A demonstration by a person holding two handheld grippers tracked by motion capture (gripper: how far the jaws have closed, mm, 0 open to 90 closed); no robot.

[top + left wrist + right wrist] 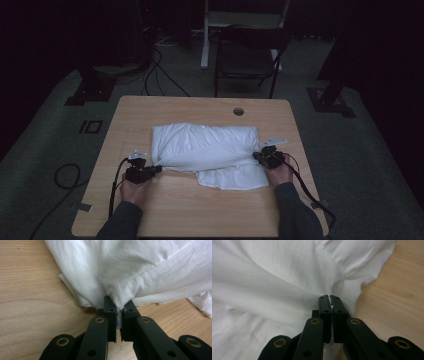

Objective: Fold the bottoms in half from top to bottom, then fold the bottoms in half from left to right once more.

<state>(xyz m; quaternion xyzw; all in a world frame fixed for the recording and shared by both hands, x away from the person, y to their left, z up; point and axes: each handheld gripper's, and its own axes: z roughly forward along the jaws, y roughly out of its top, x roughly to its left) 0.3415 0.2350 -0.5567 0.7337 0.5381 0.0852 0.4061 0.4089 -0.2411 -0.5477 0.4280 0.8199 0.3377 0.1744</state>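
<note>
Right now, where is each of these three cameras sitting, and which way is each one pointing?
High view: fixed above the person's side, looking forward and down on the table; forearms, hands, left tool and right tool show.
Left gripper view: rides on the left tool, looking along its black jaws, shut on white cloth.
Right gripper view: rides on the right tool, jaws shut on cloth.
Shared: all three views show the cloth and wooden tabletop.

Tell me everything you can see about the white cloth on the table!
The white cloth is soft, thin fabric with stitched hems, wrinkled and partly folded over itself. It lies in the middle of the wooden table. The left gripper has its jaws pinched shut on a bunched bit at one side, and the right gripper pinches the other side, so a fold stretches between them.
</note>
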